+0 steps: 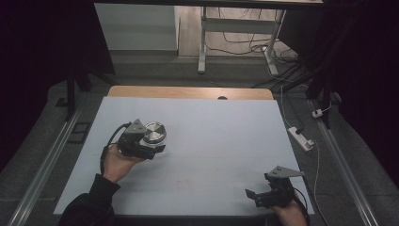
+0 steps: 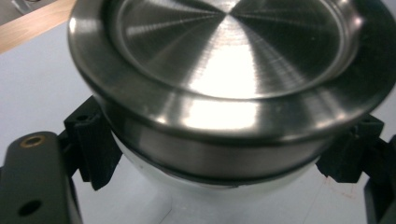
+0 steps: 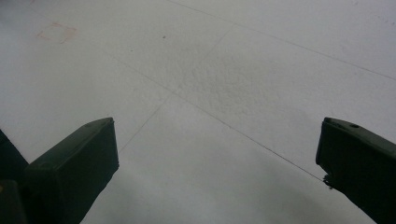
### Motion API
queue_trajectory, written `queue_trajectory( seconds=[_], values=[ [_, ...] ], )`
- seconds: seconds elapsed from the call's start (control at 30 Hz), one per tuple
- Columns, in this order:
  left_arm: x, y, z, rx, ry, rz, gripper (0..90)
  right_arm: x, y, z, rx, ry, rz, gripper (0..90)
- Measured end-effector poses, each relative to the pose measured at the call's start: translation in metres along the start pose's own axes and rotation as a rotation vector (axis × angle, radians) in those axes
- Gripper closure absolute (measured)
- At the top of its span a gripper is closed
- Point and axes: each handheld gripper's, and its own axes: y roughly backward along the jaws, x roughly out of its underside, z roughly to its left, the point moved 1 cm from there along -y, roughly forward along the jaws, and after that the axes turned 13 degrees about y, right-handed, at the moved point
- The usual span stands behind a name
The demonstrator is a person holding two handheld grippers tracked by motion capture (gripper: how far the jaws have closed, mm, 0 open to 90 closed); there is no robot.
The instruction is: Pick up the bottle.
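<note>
1. The left gripper (image 1: 149, 147) has its fingers clamped on a round steel container (image 1: 154, 133) with a shiny lid, over the left half of the desk (image 1: 226, 141).
2. In the left gripper view the container (image 2: 224, 93) sits right between the two black fingers (image 2: 91, 140), one pressing each side of the body just below the lid's rim. It looks tilted, with the brushed metal top facing the camera.
3. Under the metal band you can see a white lower part of the container. Can't tell for sure if it's touching the desk or just off it.
4. The right gripper (image 1: 256, 197) is way over at the near right corner of the desk, well apart from the container, held in the person's right hand (image 1: 289, 214).
5. In the right gripper view its fingers (image 3: 74, 172) stand wide with nothing between them, just the pale desk surface (image 3: 224, 84) with faint lines across it.
6. The person's left hand (image 1: 117, 162), in a dark sleeve, grips the left gripper from behind.
</note>
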Motion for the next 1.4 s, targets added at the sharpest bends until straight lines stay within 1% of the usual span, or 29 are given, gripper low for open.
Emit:
queue_trajectory(
  seconds=[0.17,0.43,0.6,0.7,0.97,1.27,1.4],
  values=[
    [-0.008,-0.005,-0.009,0.014,-0.023,0.003,15.4,0.0,0.0,0.0,-0.001,0.004,0.002,0.0],
    [-0.019,-0.015,-0.025,0.035,-0.072,0.013,15.4,0.0,0.0,0.0,0.0,0.004,0.002,0.0],
    [-0.023,-0.021,-0.035,0.061,-0.095,0.023,15.4,0.0,0.0,0.0,0.002,0.01,0.002,0.0],
    [-0.026,-0.025,-0.041,0.075,-0.099,0.024,15.4,0.0,0.0,0.0,0.002,0.01,0.0,0.0],
    [-0.033,-0.033,-0.055,0.114,-0.127,0.033,15.4,0.0,0.0,0.0,0.002,0.011,0.001,0.0],
    [-0.033,-0.04,-0.069,0.156,-0.147,0.047,15.4,0.0,0.0,0.0,0.002,0.014,0.002,0.0],
    [-0.032,-0.041,-0.074,0.167,-0.151,0.045,15.4,0.0,0.0,0.001,0.002,0.016,0.002,0.0]
  ],
)
